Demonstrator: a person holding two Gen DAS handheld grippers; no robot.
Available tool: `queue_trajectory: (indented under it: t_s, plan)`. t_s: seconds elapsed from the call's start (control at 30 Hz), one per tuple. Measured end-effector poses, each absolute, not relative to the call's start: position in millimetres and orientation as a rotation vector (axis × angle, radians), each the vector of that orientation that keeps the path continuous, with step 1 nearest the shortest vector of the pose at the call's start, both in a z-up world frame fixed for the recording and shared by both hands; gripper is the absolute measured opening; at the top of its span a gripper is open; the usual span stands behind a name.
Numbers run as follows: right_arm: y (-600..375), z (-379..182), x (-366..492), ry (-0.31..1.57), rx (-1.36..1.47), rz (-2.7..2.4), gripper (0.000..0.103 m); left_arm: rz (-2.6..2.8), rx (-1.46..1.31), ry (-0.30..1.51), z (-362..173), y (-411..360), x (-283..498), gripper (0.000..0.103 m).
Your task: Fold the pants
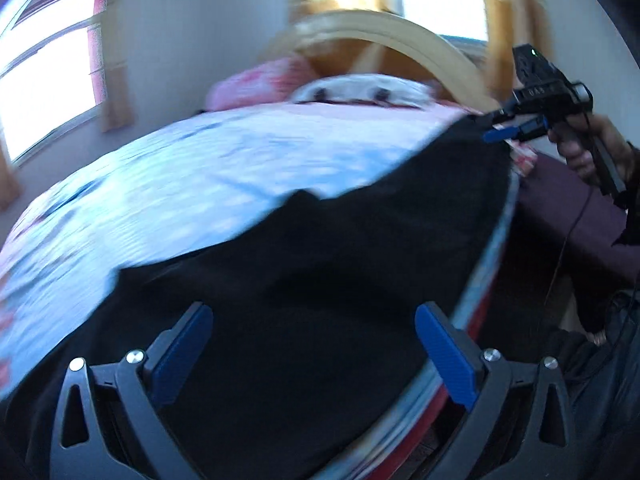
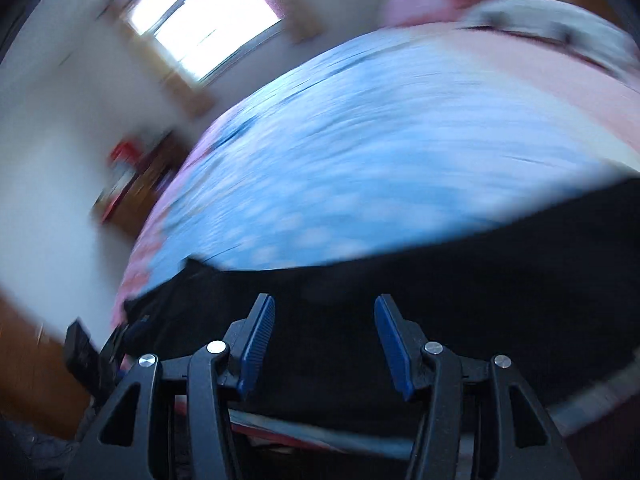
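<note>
Black pants (image 1: 340, 264) lie spread along the near edge of a bed; in the right wrist view the pants (image 2: 460, 280) fill the lower half. My left gripper (image 1: 314, 320) hovers just over the cloth, its blue pads (image 1: 444, 352) wide apart with nothing between them. My right gripper (image 2: 324, 312) is also open above the pants, with its pads (image 2: 258, 340) clear of the fabric. From the left wrist view the right gripper (image 1: 496, 126) sits at the pants' far corner, held by a hand (image 1: 580, 148). Both views are motion-blurred.
The bed cover (image 1: 200, 168) is blue and pink. Pillows (image 1: 360, 90) and a curved wooden headboard (image 1: 400, 36) stand at the far end. A dark purple surface (image 1: 568, 208) lies right of the bed. The left gripper (image 2: 86, 354) shows at lower left in the right wrist view.
</note>
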State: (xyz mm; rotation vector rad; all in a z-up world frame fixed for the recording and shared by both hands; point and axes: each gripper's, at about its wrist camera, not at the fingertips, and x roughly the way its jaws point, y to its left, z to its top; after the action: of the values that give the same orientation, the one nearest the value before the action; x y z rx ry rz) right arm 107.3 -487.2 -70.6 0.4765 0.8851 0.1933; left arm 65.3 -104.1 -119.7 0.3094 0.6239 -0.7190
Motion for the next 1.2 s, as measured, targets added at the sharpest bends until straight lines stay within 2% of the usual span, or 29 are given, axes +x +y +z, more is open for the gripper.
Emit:
queue_trajectory:
  t_s: [0.2, 0.47, 0.53, 0.6, 0.77, 0.97, 1.1, 1.2]
  plan:
    - [-580, -86, 61, 0.817, 0.579, -0.043, 0.054, -0.861, 0.371, 0.683, -137, -178, 72, 0.095]
    - [-604, -106, 88, 0.797, 0.64, -0.07, 0.053, -0.845, 0.367, 0.773, -164, -193, 77, 0.092]
    - [-610, -106, 86, 0.768, 0.652, -0.086, 0.045, -0.853, 0.348, 0.758, -164, -191, 76, 0.093]
    - [-612, -105, 84, 0.741, 0.64, -0.092, 0.012, -0.856, 0.349, 0.758, -165, -192, 75, 0.094]
    - [-616, -102, 80, 0.704, 0.695, -0.034, 0.008, -0.858, 0.356, 0.753, -167, -198, 76, 0.096]
    - [-601, -59, 53, 0.588, 0.6, -0.014, 0.008, -0.873, 0.331, 0.75, -167, -188, 77, 0.096]
    - [-616, -101, 60, 0.74, 0.634, -0.09, 0.008, -0.891, 0.342, 0.744, -169, -185, 76, 0.096]
    - [-628, -125, 57, 0.764, 0.699, -0.11, 0.009, -0.903, 0.359, 0.743, -169, -185, 74, 0.096]
